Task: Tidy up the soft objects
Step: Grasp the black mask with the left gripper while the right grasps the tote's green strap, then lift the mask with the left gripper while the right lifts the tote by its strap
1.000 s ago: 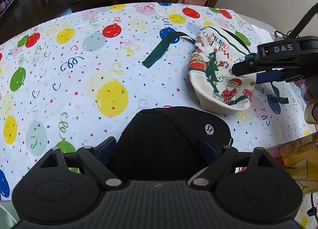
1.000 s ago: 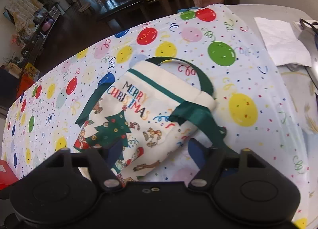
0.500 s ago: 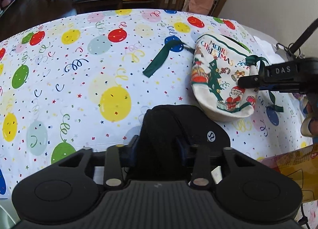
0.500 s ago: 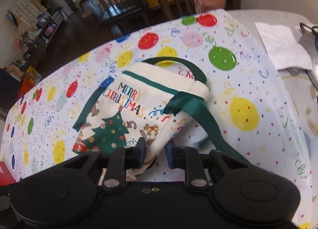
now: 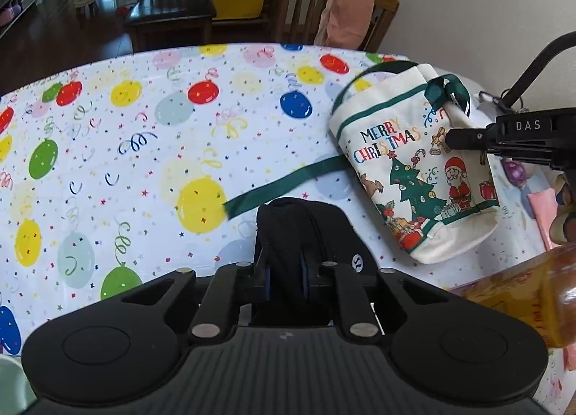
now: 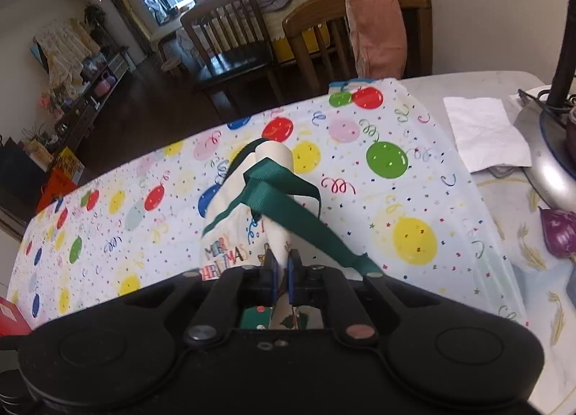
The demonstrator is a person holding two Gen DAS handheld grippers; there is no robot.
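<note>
A black soft item with a small white logo lies bunched at the near edge of the balloon-print tablecloth. My left gripper is shut on a raised fold of it. To the right, a cream Christmas tote bag with green straps hangs lifted off the cloth. My right gripper is shut on a pinched fold of the bag's cream fabric; a green strap drapes across in front. In the left wrist view the right gripper reaches in from the right edge.
An orange-yellow package sits at the near right. White tissue, a grey stand base and a purple item lie right of the cloth. Wooden chairs stand beyond the table; one carries a pink towel.
Both grippers closed from open: the left onto the black item, the right onto the tote bag. The right gripper then rose, lifting the bag upright off the cloth.
</note>
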